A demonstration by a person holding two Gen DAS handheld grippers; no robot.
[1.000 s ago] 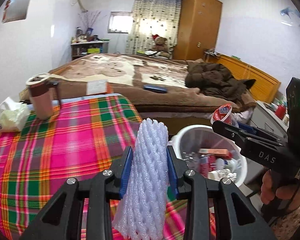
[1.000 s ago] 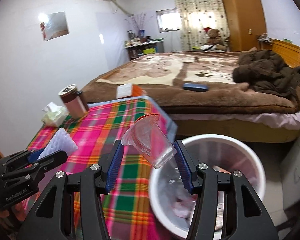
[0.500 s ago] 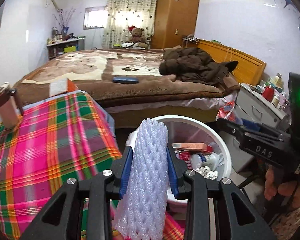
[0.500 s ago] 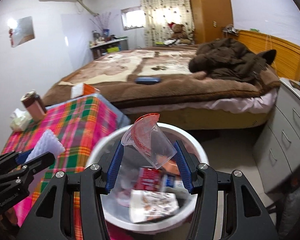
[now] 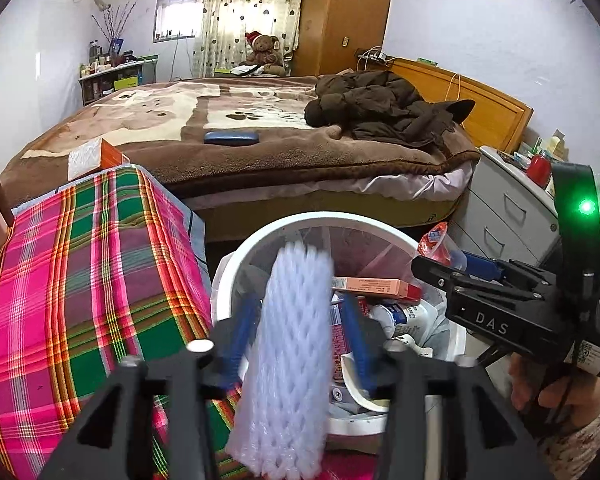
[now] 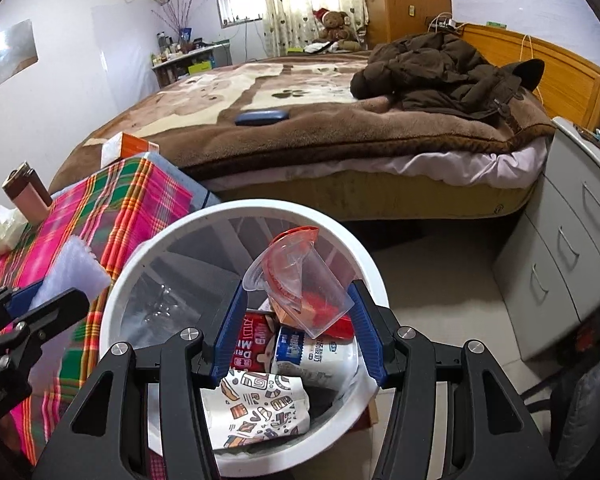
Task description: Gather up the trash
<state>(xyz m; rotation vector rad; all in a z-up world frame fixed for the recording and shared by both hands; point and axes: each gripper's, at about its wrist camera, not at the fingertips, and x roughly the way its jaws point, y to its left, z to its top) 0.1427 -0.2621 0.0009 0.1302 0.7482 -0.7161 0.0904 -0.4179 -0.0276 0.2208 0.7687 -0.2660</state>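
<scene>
A white waste bin (image 5: 236, 264) (image 6: 364, 256) with several packets and cartons in it stands beside the plaid table. My left gripper (image 5: 296, 320) has its jaws spread apart, with a white foam fruit net (image 5: 288, 344) standing loose between them, over the bin's near rim. My right gripper (image 6: 298, 312) is over the bin, its jaws wider than the clear plastic cup with a red lid (image 6: 300, 280) that sits between them. The right gripper (image 5: 436, 268) with the cup (image 5: 436, 244) also shows in the left wrist view, and the foam net (image 6: 76, 272) in the right wrist view.
The table with pink and green plaid cloth (image 5: 80, 280) (image 6: 100, 216) lies left of the bin. A pink tumbler (image 6: 28, 196) and tissues (image 6: 6, 228) stand on it. A bed (image 5: 260, 140) lies behind, and grey drawers (image 6: 572, 232) stand to the right.
Both grippers moved right from over the table to over the bin. Both sets of jaws have widened, loosening their hold on the foam net and the cup.
</scene>
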